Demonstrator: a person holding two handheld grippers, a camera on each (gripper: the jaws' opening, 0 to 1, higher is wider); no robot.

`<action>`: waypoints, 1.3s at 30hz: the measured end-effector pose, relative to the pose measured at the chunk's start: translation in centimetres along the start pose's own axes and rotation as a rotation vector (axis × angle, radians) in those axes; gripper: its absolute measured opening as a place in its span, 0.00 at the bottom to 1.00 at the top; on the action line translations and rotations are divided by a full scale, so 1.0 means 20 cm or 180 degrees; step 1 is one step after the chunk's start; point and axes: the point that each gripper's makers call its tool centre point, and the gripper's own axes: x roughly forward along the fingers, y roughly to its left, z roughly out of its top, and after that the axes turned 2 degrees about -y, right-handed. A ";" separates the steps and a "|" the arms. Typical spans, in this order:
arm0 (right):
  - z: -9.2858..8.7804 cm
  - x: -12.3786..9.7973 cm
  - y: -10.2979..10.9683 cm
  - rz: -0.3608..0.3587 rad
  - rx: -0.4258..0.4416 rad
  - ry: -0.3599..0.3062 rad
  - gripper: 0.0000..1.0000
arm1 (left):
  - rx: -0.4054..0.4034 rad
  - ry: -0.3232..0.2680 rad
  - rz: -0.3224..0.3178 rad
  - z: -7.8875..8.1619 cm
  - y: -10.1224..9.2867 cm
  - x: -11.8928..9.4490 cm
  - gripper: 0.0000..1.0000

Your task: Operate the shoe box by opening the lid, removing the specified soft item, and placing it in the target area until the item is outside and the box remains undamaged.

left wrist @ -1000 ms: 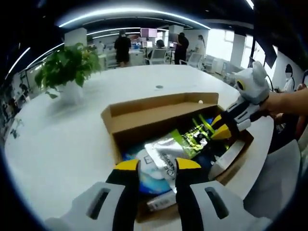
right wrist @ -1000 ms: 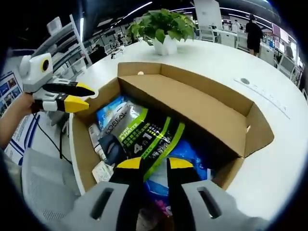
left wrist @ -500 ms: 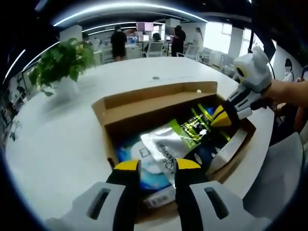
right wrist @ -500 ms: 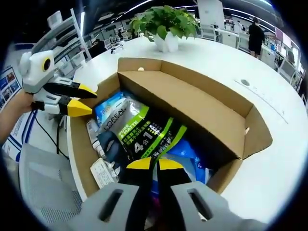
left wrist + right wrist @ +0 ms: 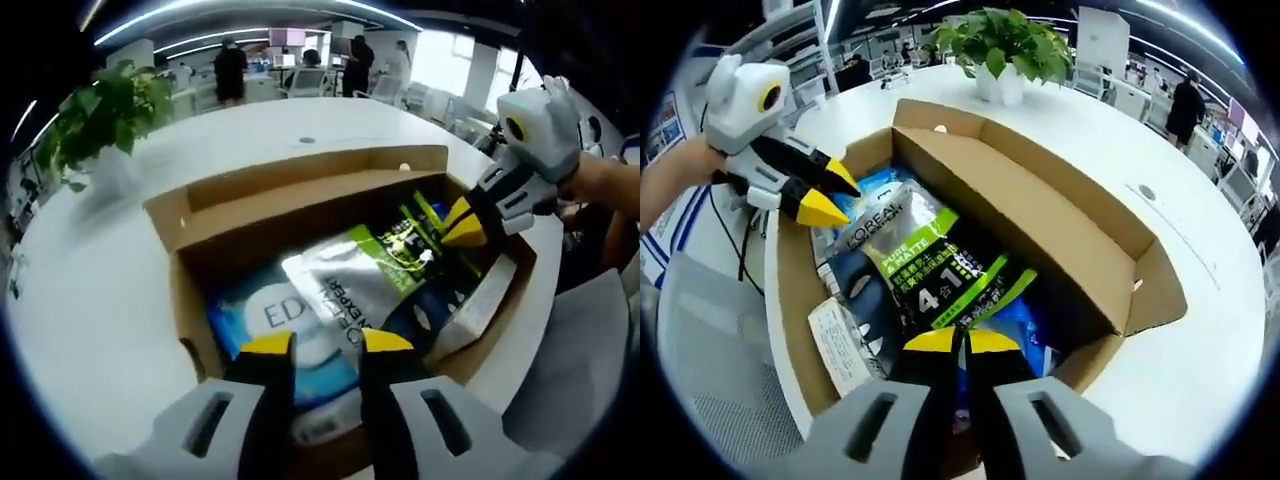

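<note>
Shoe box [image 5: 190, 215] sits open on the white table [image 5: 90, 280], lid folded back along the far side, walls looking sound — the opening step reads as done. Inside lies a jumble of soft packets: a silver-and-green pouch [image 5: 930, 265] on top, a blue-and-white pack [image 5: 270, 320] beneath it, a small white carton [image 5: 840, 345] against the near wall. The right gripper [image 5: 960, 342] is down at the lower end of the pouch, its yellow tips drawn almost together with the pouch edge running up to them; whether they truly pinch the pouch cannot be told, since the contact is hidden behind the tips. The left gripper [image 5: 318, 345] hovers over the near end of the box above the blue-and-white pack, jaws parted and holding nothing; in the right gripper view it shows at the box's left wall [image 5: 825, 195], apart from the pouch. The pouch is wholly inside the box, so removal is judged only at its start — lifting it clear and setting it down on the table are left. A potted plant [image 5: 1005, 50] stands on the table beyond the box, well apart.
</note>
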 end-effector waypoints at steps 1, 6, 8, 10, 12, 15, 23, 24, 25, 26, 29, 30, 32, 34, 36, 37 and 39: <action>0.00 0.00 0.00 -0.0003 -0.0028 0.0004 0.00 | -0.0013 0.0003 -0.0020 0.00 0.00 0.01 0.22; -0.01 0.01 0.00 -0.0010 -0.0132 0.0025 0.00 | -0.0071 0.0027 -0.0103 -0.01 -0.01 0.04 0.20; -0.01 0.02 0.00 -0.0009 -0.0140 0.0031 0.00 | -0.0135 0.0022 -0.0159 -0.01 -0.01 0.06 0.18; -0.02 0.02 0.00 -0.0006 -0.0146 0.0032 0.00 | -0.0211 0.0020 -0.0225 -0.01 -0.02 0.07 0.15; -0.02 0.02 0.00 -0.0003 -0.0144 0.0026 0.00 | -0.0269 0.0018 -0.0306 -0.01 -0.04 0.08 0.12; -0.02 0.02 0.00 0.0000 -0.0131 0.0018 0.00 | -0.0383 0.0028 -0.0353 -0.02 -0.05 0.09 0.10; -0.02 0.01 -0.01 -0.0024 0.0058 -0.0026 0.00 | -0.0355 -0.0027 -0.0362 0.02 -0.05 0.09 0.00; -0.02 0.01 -0.01 -0.0027 0.0096 -0.0034 0.00 | -0.0351 -0.0026 -0.0345 0.02 -0.05 0.09 0.00; -0.02 0.00 0.00 -0.0026 0.0149 -0.0039 0.00 | -0.0357 -0.0037 -0.0333 0.02 -0.05 0.09 0.00; -0.02 -0.01 0.00 -0.0021 0.0193 -0.0049 0.00 | -0.0382 -0.0053 -0.0318 0.03 -0.05 0.09 0.00; -0.01 -0.03 0.00 -0.0036 0.0278 -0.0091 0.00 | -0.0438 -0.0107 -0.0313 0.05 -0.04 0.07 0.00; -0.01 -0.04 0.00 -0.0040 0.0306 -0.0108 0.00 | -0.0436 -0.0118 -0.0311 0.06 -0.04 0.07 0.00; 0.00 -0.05 0.00 -0.0045 0.0345 -0.0143 0.00 | -0.0417 -0.0135 -0.0303 0.08 -0.05 0.05 0.00; 0.02 -0.06 -0.01 -0.0049 0.0381 -0.0179 0.00 | -0.0395 -0.0151 -0.0291 0.10 -0.04 0.04 0.00; 0.03 -0.08 -0.01 -0.0057 0.0404 -0.0212 0.00 | -0.0385 -0.0169 -0.0280 0.12 -0.04 0.03 0.00; 0.04 -0.09 -0.01 -0.0064 0.0410 -0.0231 0.00 | -0.0376 -0.0181 -0.0273 0.13 -0.04 0.02 0.00; 0.05 -0.10 -0.02 -0.0070 0.0413 -0.0249 0.00 | -0.0344 -0.0197 -0.0267 0.15 -0.05 0.01 0.00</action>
